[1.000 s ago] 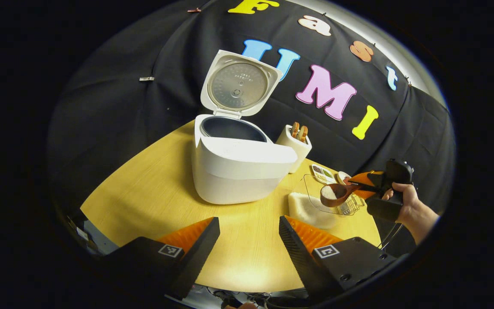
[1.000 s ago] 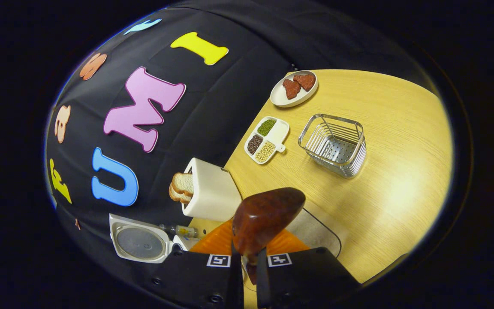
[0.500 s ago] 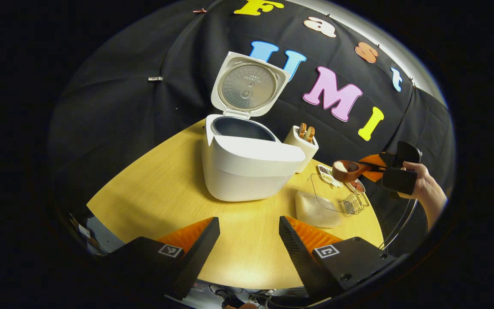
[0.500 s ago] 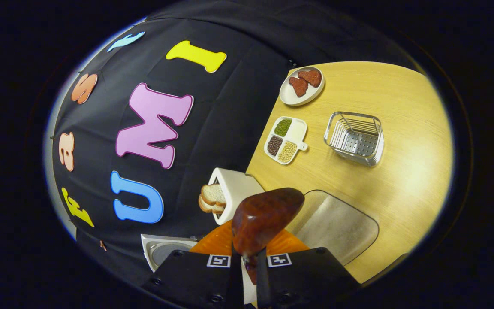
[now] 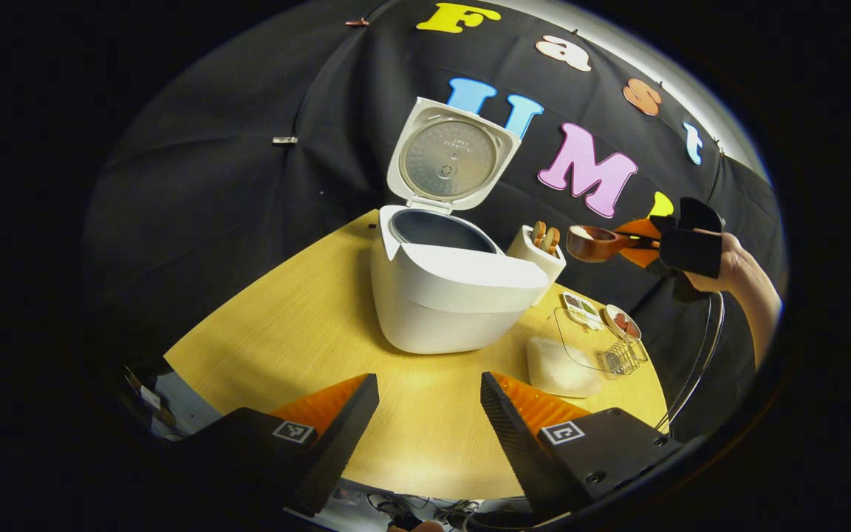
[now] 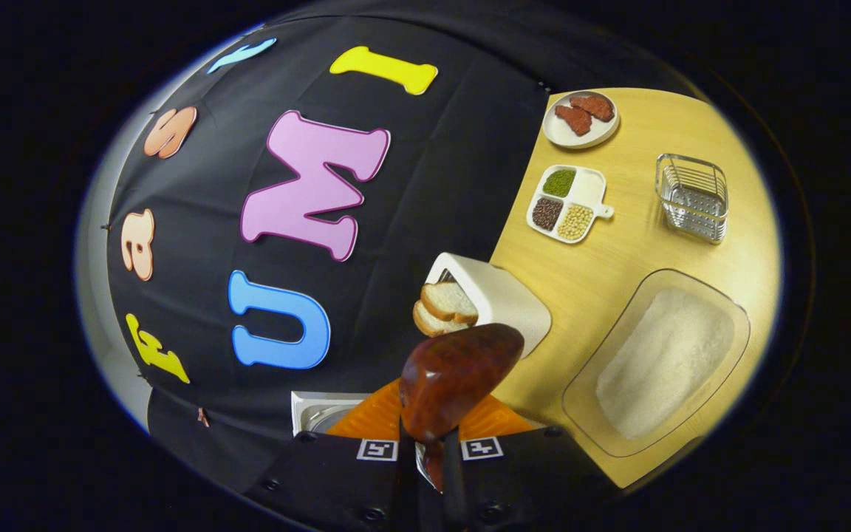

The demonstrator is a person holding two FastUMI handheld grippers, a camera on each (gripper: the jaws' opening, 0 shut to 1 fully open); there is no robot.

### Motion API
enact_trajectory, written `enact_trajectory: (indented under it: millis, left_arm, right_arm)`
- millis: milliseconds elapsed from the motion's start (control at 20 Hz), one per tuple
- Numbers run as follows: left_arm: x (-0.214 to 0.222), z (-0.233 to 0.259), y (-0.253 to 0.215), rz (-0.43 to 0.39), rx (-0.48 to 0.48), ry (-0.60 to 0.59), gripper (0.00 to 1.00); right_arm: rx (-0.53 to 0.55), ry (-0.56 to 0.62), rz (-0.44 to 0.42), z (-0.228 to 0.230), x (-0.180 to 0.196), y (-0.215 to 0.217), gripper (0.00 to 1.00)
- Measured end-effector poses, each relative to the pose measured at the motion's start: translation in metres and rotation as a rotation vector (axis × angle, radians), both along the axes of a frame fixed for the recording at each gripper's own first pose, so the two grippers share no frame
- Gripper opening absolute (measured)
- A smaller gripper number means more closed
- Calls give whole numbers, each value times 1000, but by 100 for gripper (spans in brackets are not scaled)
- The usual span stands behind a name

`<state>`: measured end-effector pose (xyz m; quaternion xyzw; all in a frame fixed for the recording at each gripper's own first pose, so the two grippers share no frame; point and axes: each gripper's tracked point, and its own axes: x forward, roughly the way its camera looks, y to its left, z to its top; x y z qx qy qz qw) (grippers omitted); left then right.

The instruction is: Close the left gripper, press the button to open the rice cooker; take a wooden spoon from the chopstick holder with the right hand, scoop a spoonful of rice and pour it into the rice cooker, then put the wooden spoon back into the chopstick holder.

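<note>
In the left gripper view the left gripper (image 5: pixel 429 414) sits at six o'clock with its two fingers well apart, nothing between them, above the bare wooden table (image 5: pixel 300 332). The white rice cooker (image 5: pixel 455 299) stands at the centre with its lid (image 5: pixel 451 157) swung up at twelve o'clock and the dark inner pot (image 5: pixel 440 230) exposed. At two o'clock the right gripper (image 5: pixel 647 240), held by a hand (image 5: pixel 728 262), carries the wooden spoon (image 5: pixel 594 242) level in the air, well above the table and to the right of the cooker, with white rice showing in its bowl. Just below the spoon stands a white holder with bread slices (image 5: pixel 544 247), beside the cooker. At four o'clock lie the clear tray of rice (image 5: pixel 562 366) and a wire basket (image 5: pixel 621 355).

In the right gripper view the fingers are clamped on the spoon's handle at six o'clock, the spoon bowl's underside (image 6: pixel 459 377) rising above them. The rice tray (image 6: pixel 662 362) is at four o'clock, a divided dish of beans (image 6: pixel 566 203) and a plate (image 6: pixel 580 118) at one o'clock
</note>
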<state>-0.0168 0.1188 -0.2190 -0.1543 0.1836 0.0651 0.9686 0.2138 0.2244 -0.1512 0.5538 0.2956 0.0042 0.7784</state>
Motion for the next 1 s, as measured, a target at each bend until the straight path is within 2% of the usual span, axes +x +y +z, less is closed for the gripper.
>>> enact_trajectory:
  millis: [250,400,750,1000]
  left_arm:
    - [-1,0,19,38,-7,-4,96]
    - [-1,0,34,66,-16,-3,96]
    - [-2,-3,54,120,-56,4,96]
    - [-5,-1,56,120,-56,3,96]
  right_arm:
    - [16,-6,77,3,11,68,16]
    - [-23,-25,128,-3,20,109,16]
    - [-303,-266,306,10,40,194,16]
    - [-481,-390,400,6,42,227,16]
